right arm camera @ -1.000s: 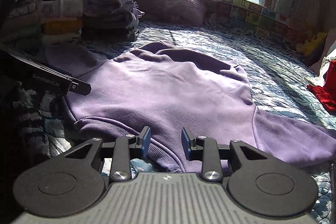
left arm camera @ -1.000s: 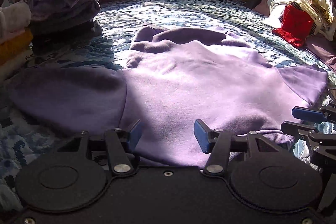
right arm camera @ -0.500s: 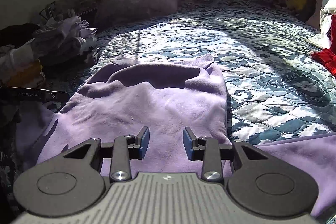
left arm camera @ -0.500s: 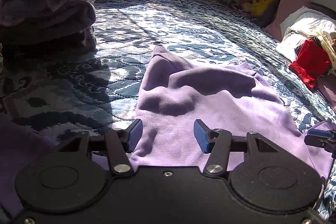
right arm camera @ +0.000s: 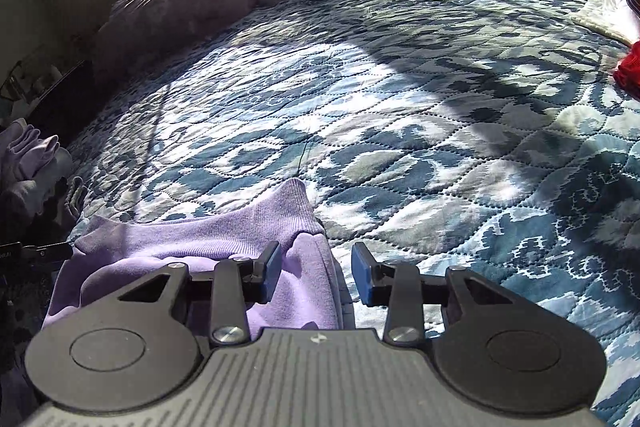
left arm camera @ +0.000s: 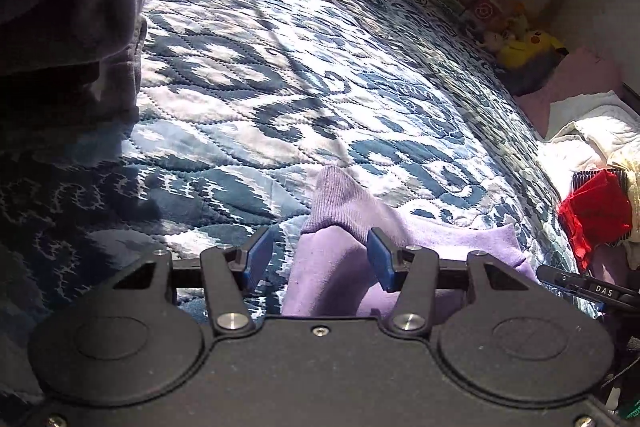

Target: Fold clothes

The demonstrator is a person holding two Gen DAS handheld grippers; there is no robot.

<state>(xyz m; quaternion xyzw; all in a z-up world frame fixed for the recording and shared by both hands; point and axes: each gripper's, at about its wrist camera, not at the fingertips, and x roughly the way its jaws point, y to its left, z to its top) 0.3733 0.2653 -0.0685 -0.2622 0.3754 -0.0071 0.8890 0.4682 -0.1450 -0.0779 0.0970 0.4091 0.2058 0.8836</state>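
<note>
- mid-fold, by the look of it: sweater (left arm camera: 352, 267) doubled over, ribbed hem (right arm camera: 256, 223) now at the far edge, lying on the quilt (left arm camera: 280, 87) just ahead of both tools.
- left gripper (left arm camera: 316, 259): pads spread wide, nothing pinched; sweater's left corner between and under them, ribbed corner poking up past the tips.
- right gripper (right arm camera: 316, 269): also wide apart, empty; sweater's right edge beneath its left pad, bare quilt under the other.
- next move, probably: smoothing the fold flat or taking a side edge for the following fold; calls for both pads low enough to catch the doubled cloth without pinching the quilt too.
- sweater: soft lilac fleece, matte, thick; rib-knit band stands a little proud and curls at the corners.
- quilt: blue and white pattern, stitched in rounded cells, slightly puffy, sun-streaked.
- folded pile (left arm camera: 68, 7) of greyish cloth to the left; red garment (left arm camera: 592, 215) well apart on the right.
</note>
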